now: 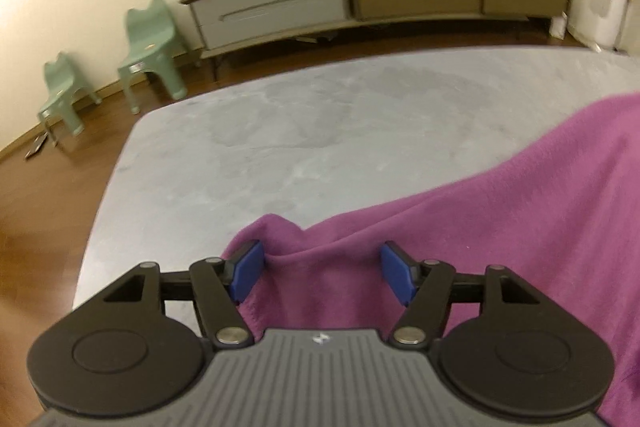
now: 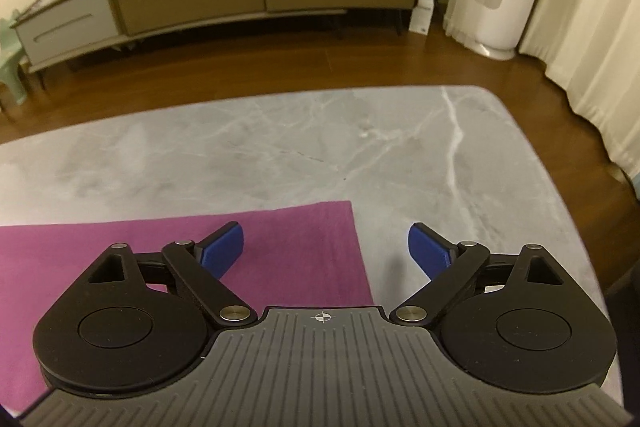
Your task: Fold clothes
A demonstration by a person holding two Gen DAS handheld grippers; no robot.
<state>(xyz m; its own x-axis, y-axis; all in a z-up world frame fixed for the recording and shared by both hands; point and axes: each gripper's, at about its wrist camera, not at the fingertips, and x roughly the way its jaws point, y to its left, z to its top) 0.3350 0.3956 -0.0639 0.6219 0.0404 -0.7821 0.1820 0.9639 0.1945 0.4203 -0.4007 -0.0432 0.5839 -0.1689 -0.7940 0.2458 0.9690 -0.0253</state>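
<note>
Grey marble table [image 2: 360, 147] carries a soft, light, floppy purple cloth [image 1: 500, 195], bunched between the spread left tongs [image 1: 322, 273] and best pinched at its corner by the spread right tongs [image 2: 326, 247].

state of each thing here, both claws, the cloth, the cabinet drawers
left claw: open, bunched cloth edge between its fingers, not pinched
right claw: open, above the cloth's right edge
cloth: flat with a straight corner at the right, rumpled at the left
cabinet drawers: shut
table: partly covered by the cloth
</note>
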